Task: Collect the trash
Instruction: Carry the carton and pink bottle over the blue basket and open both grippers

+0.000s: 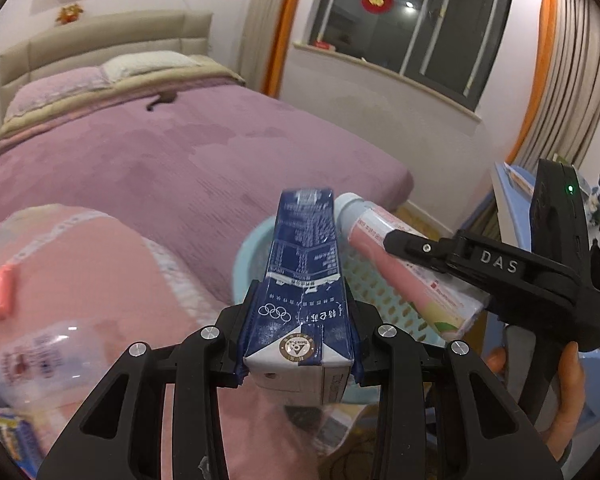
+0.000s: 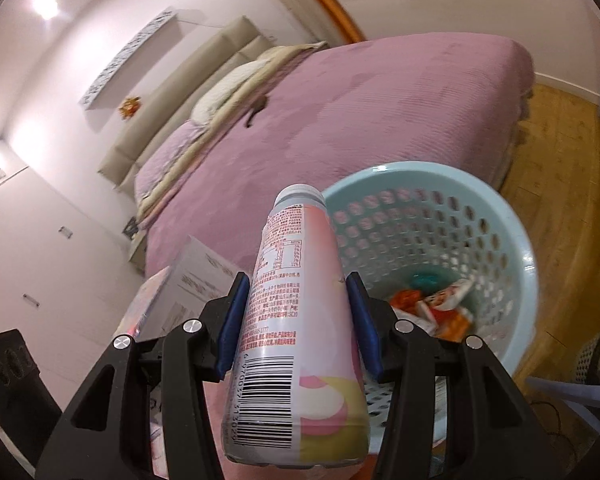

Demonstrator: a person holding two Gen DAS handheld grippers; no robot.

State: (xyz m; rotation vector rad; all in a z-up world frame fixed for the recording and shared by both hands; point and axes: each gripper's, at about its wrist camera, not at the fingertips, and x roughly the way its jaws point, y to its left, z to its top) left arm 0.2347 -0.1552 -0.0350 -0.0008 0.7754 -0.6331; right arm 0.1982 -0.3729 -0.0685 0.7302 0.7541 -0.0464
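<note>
A: Status on the trash?

B: Two items in hand. The dark blue and white flattened cardboard drink carton [image 1: 300, 280] is clamped in the left gripper [image 1: 298, 340], pads pressing its sides near the base, long axis running forward along the fingers. The pink and white plastic drink bottle with a white cap [image 2: 300, 312] is pinched in the right gripper [image 2: 300, 320] at mid-body, cap pointing forward and away

A: Where's the bin relative to those?

B: The pale blue perforated round plastic basket [image 2: 516, 240] sits on the floor by the purple-covered bed [image 2: 380, 120]. Orange and white wrappers [image 2: 440, 308] already in the bottom. From the right wrist view, the basket mouth lies ahead and to the right of the bottle, bottle cap just over the near-left rim. From the left wrist view, the carton tip overlaps the basket's left rim, bottle just right of it

A: Which goes first?

B: My guess is the right: its gripper looks nearer the opening. Both need to shift further over the mouth before letting go, otherwise the carton could clip the rim

A: Leftovers?

B: A clear plastic bottle [image 1: 48, 360] lies on the pink bedding [image 1: 100, 260] at lower left, not yet collected
</note>
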